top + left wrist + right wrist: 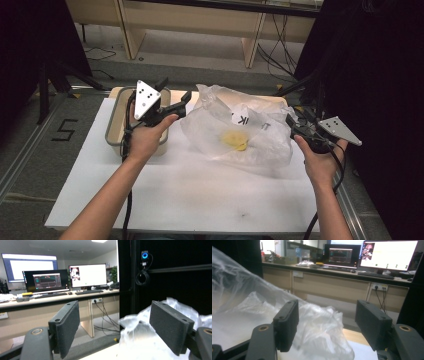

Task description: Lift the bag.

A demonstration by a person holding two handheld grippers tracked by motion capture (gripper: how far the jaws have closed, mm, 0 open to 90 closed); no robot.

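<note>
A crumpled clear plastic bag point(235, 125) lies on the white board point(190, 190), with a yellow item point(235, 139) inside and a white label with black letters point(245, 119). My left gripper point(175, 90) is held above the tray's right side, its jaws pointing toward the bag's left edge. They stand open, with the bag point(140, 340) just beyond the right jaw. My right gripper point(291, 125) sits at the bag's right edge. In the right gripper view its jaws point(327, 312) are open, the bag's plastic point(319, 327) bunched ahead of them, untouched by the pads.
A shallow metal tray point(116, 120) stands at the board's back left, under my left hand. Black curtains close both sides. A wooden desk with monitors point(87, 275) stands beyond the table. A taped "5" point(64, 131) marks the grey surface left of the board.
</note>
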